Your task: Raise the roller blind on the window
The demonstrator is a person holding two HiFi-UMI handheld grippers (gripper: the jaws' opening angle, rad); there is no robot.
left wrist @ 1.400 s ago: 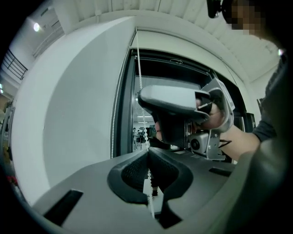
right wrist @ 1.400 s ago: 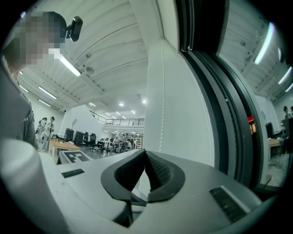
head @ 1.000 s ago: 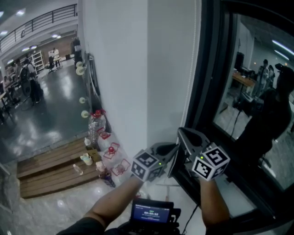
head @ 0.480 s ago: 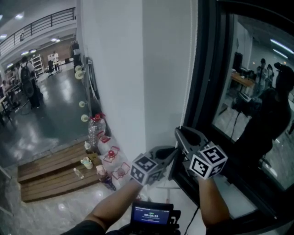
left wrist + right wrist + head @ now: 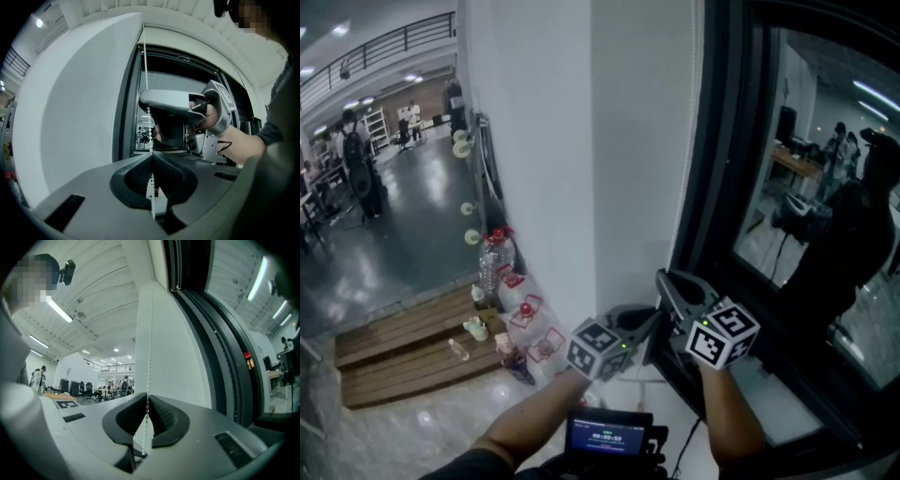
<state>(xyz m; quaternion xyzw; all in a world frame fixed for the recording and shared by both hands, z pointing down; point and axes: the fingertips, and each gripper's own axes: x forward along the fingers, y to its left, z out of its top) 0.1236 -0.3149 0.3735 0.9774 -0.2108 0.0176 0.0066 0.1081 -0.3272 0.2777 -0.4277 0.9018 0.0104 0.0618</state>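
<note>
White wall (image 5: 534,141), dark window frame (image 5: 724,187), glossy grey floor (image 5: 403,234)

- bead chain (image 5: 149,357): its upper end thins out of sight against the white panel in the right gripper view;
- window (image 5: 825,187): cut off by the head view's top and right edges; the figures in its glass are dark and unclear;
- small things (image 5: 476,326) on the wooden platform (image 5: 403,361): too small to name;
- people (image 5: 352,150) in the far hall: tiny and blurred;
- screen (image 5: 609,434): print too small to read.

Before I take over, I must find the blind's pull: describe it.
Find the dark window frame, then the white wall left of it. Along their seam hangs a thin white bead chain; tiny beads set it apart from those smooth surfaces.
</note>
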